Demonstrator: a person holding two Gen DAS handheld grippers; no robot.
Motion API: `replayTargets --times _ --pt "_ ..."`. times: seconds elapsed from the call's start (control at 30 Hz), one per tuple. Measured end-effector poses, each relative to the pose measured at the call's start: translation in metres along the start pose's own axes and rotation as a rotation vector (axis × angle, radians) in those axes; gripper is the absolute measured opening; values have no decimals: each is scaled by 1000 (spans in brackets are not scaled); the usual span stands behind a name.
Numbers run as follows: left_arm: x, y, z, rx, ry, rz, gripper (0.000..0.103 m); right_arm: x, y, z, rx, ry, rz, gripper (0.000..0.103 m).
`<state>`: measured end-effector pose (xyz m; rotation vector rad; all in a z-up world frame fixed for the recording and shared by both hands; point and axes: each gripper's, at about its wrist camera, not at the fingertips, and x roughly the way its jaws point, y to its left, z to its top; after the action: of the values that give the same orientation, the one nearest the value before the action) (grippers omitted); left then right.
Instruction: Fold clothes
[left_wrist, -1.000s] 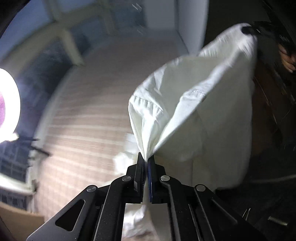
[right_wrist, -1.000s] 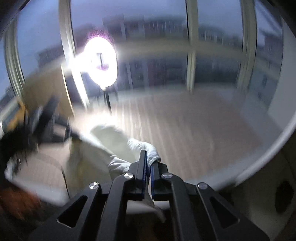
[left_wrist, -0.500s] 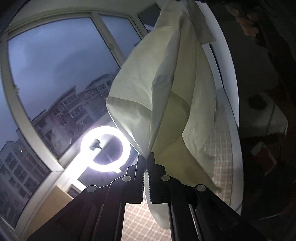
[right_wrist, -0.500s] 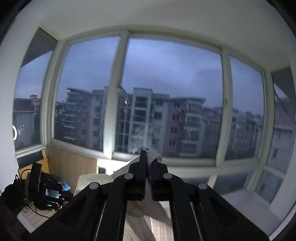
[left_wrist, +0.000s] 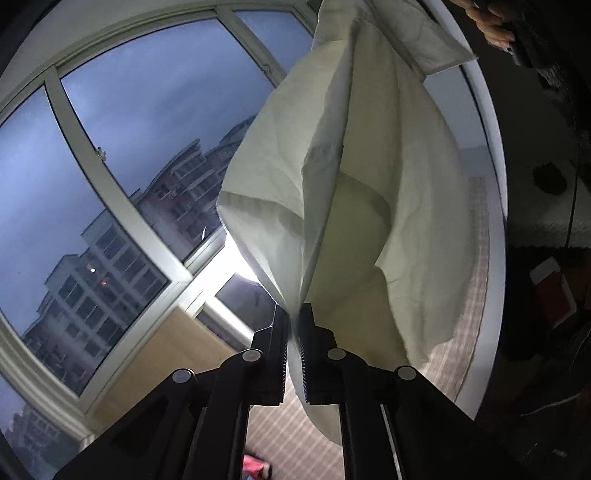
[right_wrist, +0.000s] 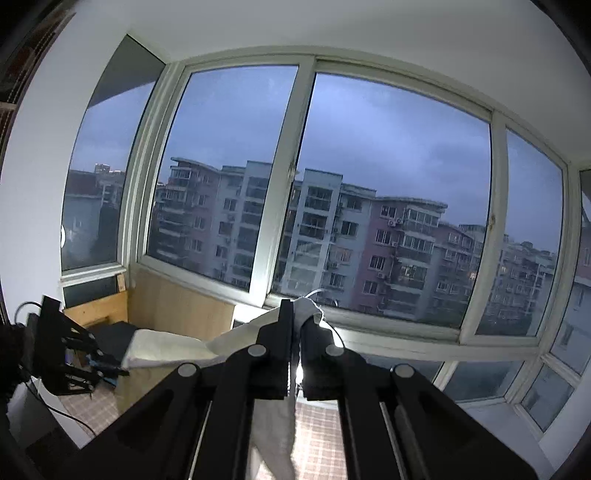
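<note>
Farthest left in the left wrist view is the big window (left_wrist: 122, 155) with apartment blocks outside, a glare of bright light low beside its frame. Next comes the left gripper (left_wrist: 293, 314), whose jaws are opening just now; a fold of the white garment (left_wrist: 354, 192) runs down between them, though whether the pads press on it at this instant is hard to tell. The garment hangs in the air above a checked surface (left_wrist: 476, 295), rising toward the top right, where a hand (left_wrist: 493, 26) holds the other tool. In the right wrist view, the left gripper (right_wrist: 70, 350) shows at the far left edge and the garment (right_wrist: 170, 345) sags from it toward the centre. There the right gripper (right_wrist: 295, 315) is pressed together on a bunched corner of the cloth, and more fabric trails below its jaws. Judging by the deep folds and the way it billows, the cloth is thin, light and limp, perhaps a little slippery, and not fragile. It will swing and slump rather than keep a shape. A hem, seam or corner looks like the best hold, since the doubled fabric gives the pads more to bite on than a single loose layer.
</note>
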<state>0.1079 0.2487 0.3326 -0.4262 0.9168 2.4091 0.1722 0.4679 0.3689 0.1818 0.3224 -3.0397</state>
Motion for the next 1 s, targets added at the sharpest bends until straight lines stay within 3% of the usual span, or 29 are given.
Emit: replayTargets --times 0.13,0.2,0.37,0.57,0.67,0.77,0.83,0.9,0.97,1.0 --pt "41 -14 -30 -46 68 -64 8 44 -7 -34 25 91 -2 3" --pt "78 -24 -55 -83 94 -138 8 76 -10 -65 41 157 -8 3" --pt "178 -57 -126 -164 223 -314 14 129 -15 -139 102 322 37 3" --pt "241 -60 -226 -344 366 -453 16 158 -14 -204 72 504 4 3" --pt "275 -77 -256 -358 459 -519 16 171 -18 -217 60 548 -11 3" --pt "294 -90 -259 -368 501 -613 23 175 -21 -221 57 559 -12 3" --pt "306 -100 -261 -391 515 -710 33 175 -24 -223 55 565 -14 3" --pt "316 -114 -266 -366 534 -747 44 177 -23 -224 57 569 -17 3" --pt "324 -126 -269 -343 558 -772 37 177 -24 -225 64 570 -16 3" --pt "327 -132 -271 -344 569 -795 8 177 -25 -226 64 571 -20 3"
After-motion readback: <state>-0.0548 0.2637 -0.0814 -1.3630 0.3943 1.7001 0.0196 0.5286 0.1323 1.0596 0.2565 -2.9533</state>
